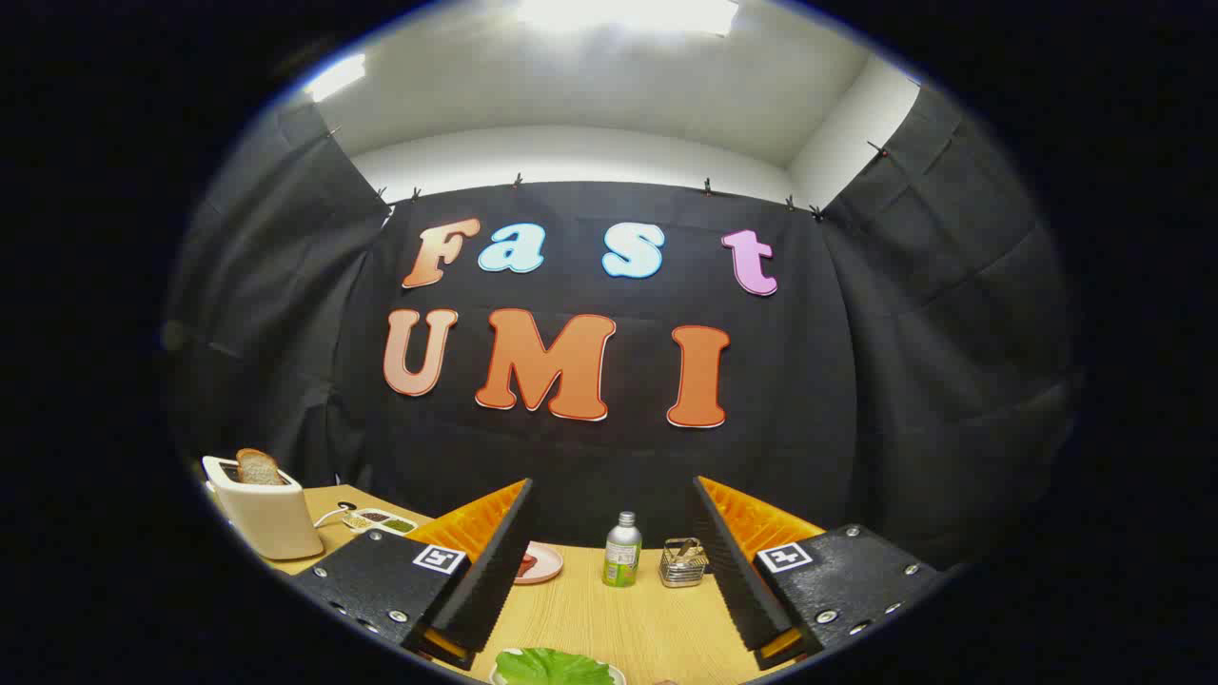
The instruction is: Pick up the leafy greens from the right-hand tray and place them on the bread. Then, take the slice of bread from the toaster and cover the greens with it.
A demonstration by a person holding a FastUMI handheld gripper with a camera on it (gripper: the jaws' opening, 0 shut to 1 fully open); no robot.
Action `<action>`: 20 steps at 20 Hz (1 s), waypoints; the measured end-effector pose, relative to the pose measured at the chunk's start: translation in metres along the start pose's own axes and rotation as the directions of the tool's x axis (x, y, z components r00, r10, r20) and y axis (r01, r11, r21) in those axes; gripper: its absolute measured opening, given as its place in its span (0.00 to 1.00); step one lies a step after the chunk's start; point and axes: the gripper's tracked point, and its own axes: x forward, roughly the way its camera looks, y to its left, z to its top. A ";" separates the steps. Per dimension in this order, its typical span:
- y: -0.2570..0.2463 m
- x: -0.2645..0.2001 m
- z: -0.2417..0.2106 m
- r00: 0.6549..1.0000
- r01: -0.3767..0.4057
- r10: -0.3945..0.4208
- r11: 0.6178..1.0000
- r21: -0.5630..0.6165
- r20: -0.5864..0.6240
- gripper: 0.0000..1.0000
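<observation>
Leafy greens (552, 666): at the counter's near edge, just below the gap between the tongs' fingers, lying on a pale tray (617, 675) whose rim barely shows; likely light, limp and easy to tear, so a gentle pinch across a thicker fold near the middle seems best
Bread slice (258, 467): upright in the slot of the toaster (266, 518) at the counter's far left corner; looks dry, stiff and light, probably crumbly, best nipped by its exposed top edge
Tongs (614, 557): released, fingers spread wide apart, nothing between them
Pink plate (542, 563): mid counter beyond the left finger, something reddish on it, partly hidden
Divided dish (381, 520): beside the toaster, small dark and greenish fillings
Bottle (622, 550): upright near the far edge, capped
Wire holder (683, 563): just beside the bottle, contents unclear
</observation>
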 end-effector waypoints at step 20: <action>0.025 0.000 -0.055 0.977 -0.074 0.079 0.997 0.032 -0.199 0.98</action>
